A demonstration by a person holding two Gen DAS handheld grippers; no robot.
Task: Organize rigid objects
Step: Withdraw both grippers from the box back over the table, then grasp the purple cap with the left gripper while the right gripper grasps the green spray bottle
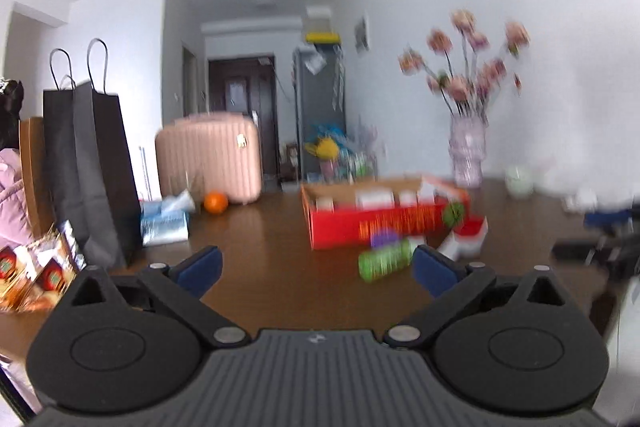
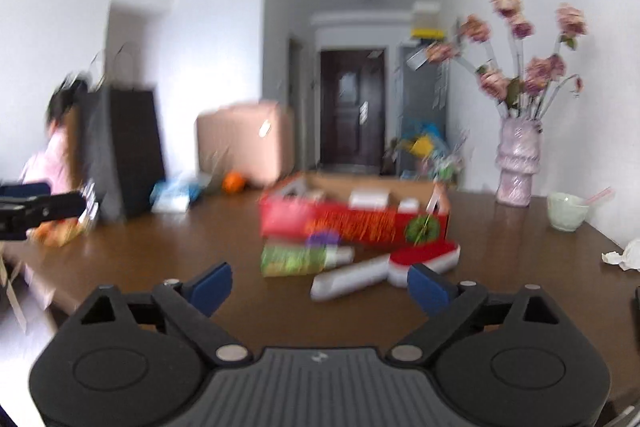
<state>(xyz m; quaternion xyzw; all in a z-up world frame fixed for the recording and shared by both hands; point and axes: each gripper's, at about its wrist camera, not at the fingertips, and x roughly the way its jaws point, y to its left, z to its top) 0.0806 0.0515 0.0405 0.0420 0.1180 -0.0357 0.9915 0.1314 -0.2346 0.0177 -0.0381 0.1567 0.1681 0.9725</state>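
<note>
On the brown worktop (image 2: 208,227) ahead of you, most of the sorting looks still to do. Going left to right in the right wrist view: the green cylindrical container (image 2: 294,259) with a purple cap lies on its side just in front of the red cardboard box (image 2: 352,223), its long axis running roughly left-right, cap end toward the box. Next to it the white handled object (image 2: 352,281) lies flat with its long axis slanting from near-left up to far-right, and its red-topped white head (image 2: 430,257) sits at the far-right end, close to the box's right corner. Inside the box you can already see a few white packets, blurred, so some items seem stowed; these loose ones remain outside.

Your left tool (image 1: 316,265) has its blue pads spread wide with nothing between them, and your right tool (image 2: 320,283) is likewise spread and empty, both short of the objects.
</note>
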